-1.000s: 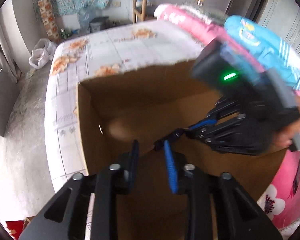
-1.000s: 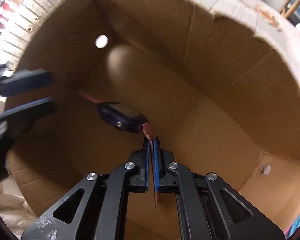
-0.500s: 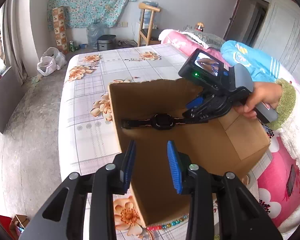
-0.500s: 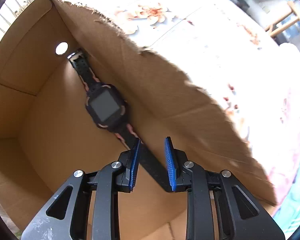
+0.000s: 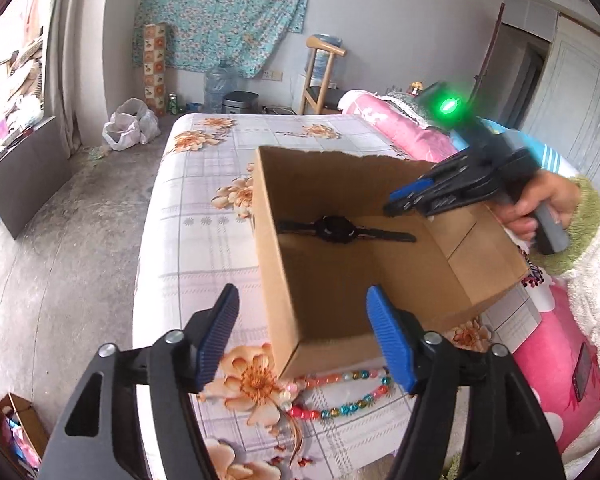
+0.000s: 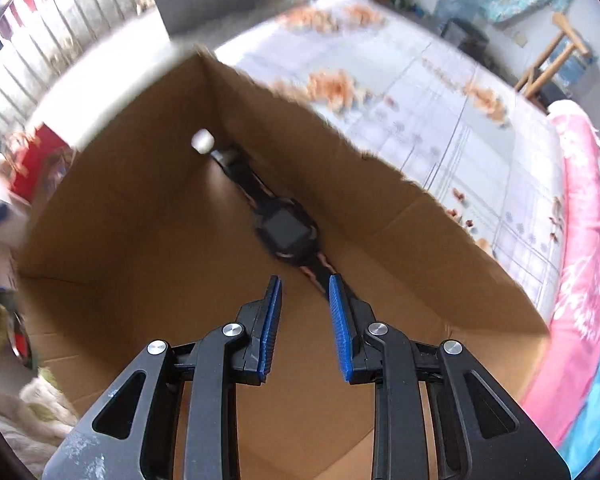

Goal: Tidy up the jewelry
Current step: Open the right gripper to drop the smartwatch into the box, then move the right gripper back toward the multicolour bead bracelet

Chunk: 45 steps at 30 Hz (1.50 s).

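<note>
Wristwatch (image 6: pixel 286 230) lies flat inside the cardboard box (image 5: pixel 324 280), along the foot of its far wall, strap stretched both ways; my right gripper (image 6: pixel 304 316) hangs above its near strap end, jaws parted narrowly, nothing between the pads. My left gripper (image 5: pixel 302 344) stands outside the near box corner, jaws having just spread wide, empty, the beaded necklace (image 5: pixel 340 396) on the floral tablecloth (image 5: pixel 204 248) just below them.

Risks, as I judge them: the necklace runs under the box's near corner, so a pull could drag the box or strain the string; a loose strand may slip from ribbed pads if I pinch one bead; the left fingers (image 5: pixel 388 344) could knock the box wall on descent.

Count: one wristwatch; one beaded necklace; one box; two grippers.
</note>
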Each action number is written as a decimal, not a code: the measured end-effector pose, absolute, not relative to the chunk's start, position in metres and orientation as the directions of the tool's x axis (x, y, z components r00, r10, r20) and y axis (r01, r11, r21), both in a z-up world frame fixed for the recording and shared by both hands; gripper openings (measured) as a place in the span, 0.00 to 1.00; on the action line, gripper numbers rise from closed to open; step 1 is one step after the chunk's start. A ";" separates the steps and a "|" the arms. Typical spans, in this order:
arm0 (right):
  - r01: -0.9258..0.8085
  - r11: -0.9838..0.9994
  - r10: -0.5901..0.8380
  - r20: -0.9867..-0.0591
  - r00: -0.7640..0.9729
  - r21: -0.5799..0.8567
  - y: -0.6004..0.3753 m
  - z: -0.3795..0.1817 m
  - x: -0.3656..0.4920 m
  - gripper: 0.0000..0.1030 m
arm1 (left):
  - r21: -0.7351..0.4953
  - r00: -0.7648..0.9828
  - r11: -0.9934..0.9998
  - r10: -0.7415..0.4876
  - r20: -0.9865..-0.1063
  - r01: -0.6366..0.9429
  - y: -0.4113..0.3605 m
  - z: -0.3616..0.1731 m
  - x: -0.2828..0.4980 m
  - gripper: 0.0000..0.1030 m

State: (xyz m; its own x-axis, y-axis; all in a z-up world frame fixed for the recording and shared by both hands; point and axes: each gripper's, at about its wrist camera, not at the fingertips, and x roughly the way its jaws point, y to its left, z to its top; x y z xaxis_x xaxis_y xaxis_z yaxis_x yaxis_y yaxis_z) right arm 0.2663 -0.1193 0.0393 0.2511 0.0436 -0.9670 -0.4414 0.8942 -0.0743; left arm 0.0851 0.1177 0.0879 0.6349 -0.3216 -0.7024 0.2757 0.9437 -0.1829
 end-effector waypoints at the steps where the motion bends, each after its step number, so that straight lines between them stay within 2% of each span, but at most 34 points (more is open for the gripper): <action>1: -0.430 0.901 0.079 -0.954 0.290 -0.056 -0.120 0.054 0.253 0.24 | -0.181 0.636 0.947 -0.314 -0.705 0.266 0.120 0.084 0.079 0.69; 7: -0.367 0.927 0.258 -0.831 0.493 0.070 -0.150 0.116 0.166 0.38 | -0.133 0.622 0.965 -0.247 -0.743 0.224 0.122 0.053 0.046 0.78; 12: -0.321 0.932 0.327 -0.767 0.551 0.167 -0.153 0.104 0.094 0.54 | -0.102 0.575 0.969 -0.217 -0.789 0.225 0.109 0.024 0.028 0.81; 13: -0.304 0.937 0.320 -0.768 0.555 0.171 -0.157 0.101 0.084 0.58 | -0.098 0.567 0.970 -0.211 -0.796 0.223 0.107 0.019 0.028 0.82; 14: -0.268 0.951 0.283 -0.778 0.561 0.152 -0.159 0.097 0.065 0.59 | -0.089 0.559 0.972 -0.199 -0.805 0.218 0.104 0.014 0.027 0.83; 16: -0.165 0.983 0.160 -0.801 0.576 0.078 -0.155 0.082 0.052 0.66 | -0.064 0.541 0.976 -0.170 -0.823 0.208 0.099 0.005 0.027 0.83; 20: -0.046 0.998 0.056 -0.840 0.540 0.038 -0.141 0.046 0.033 0.78 | -0.048 0.501 0.980 -0.140 -0.854 0.192 0.093 -0.012 0.028 0.86; 25: 0.008 0.994 -0.093 -0.841 0.534 -0.105 -0.139 0.026 0.029 0.92 | -0.029 0.472 0.982 -0.115 -0.874 0.185 0.090 -0.023 0.032 0.87; 31: 0.021 0.984 -0.154 -0.794 0.588 -0.176 -0.131 0.019 0.031 0.92 | 0.031 0.468 0.979 -0.070 -0.881 0.204 0.079 -0.029 0.033 0.94; 35: 0.030 0.971 -0.208 -0.770 0.603 -0.239 -0.127 0.017 0.029 0.92 | 0.032 0.468 0.977 -0.073 -0.881 0.211 0.078 -0.028 0.032 0.95; 45: 0.003 0.989 -0.122 -0.787 0.604 -0.150 -0.125 0.011 0.039 0.92 | 0.016 0.450 0.975 -0.088 -0.889 0.221 0.081 -0.029 0.040 0.95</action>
